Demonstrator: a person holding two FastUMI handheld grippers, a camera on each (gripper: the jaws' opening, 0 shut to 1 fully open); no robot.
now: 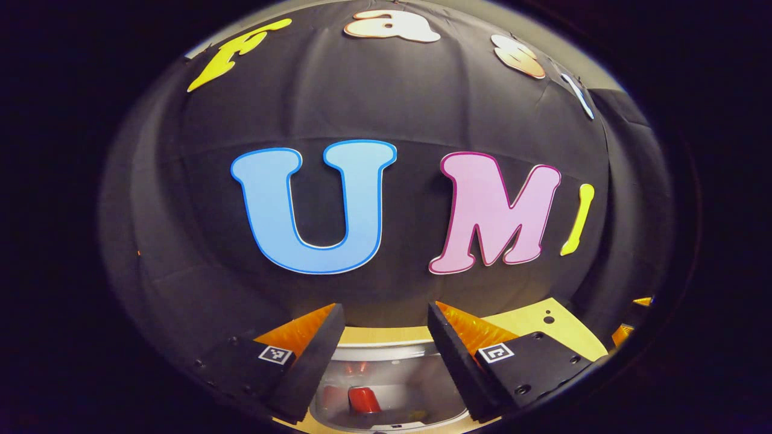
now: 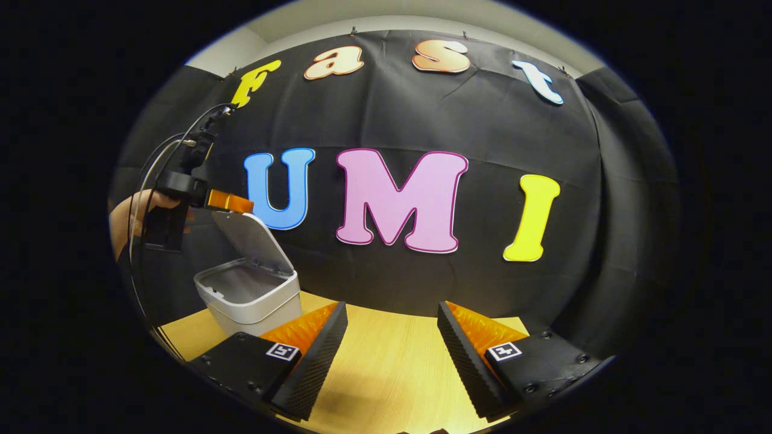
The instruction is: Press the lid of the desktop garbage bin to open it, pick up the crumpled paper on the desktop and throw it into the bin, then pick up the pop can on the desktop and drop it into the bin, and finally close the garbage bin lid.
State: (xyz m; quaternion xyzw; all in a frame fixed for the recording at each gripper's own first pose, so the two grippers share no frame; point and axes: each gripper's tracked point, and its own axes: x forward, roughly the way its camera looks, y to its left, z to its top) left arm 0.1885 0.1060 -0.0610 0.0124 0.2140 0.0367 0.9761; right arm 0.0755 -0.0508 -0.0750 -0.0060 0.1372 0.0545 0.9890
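The garbage bin [image 2: 250, 298] was seen at the desktop's [image 2: 386, 355] left with its lid [image 2: 253, 241] raised. The left gripper [image 1: 386, 355] was held released above it, a red pop can [image 1: 363, 399] inside. The right gripper [image 2: 392, 355] was spread, empty. Closing the lid was judged next.

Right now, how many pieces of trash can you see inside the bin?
1: a red object, likely the pop can, low inside the open bin, seen below the left tool. The crumpled paper may be hidden from view.
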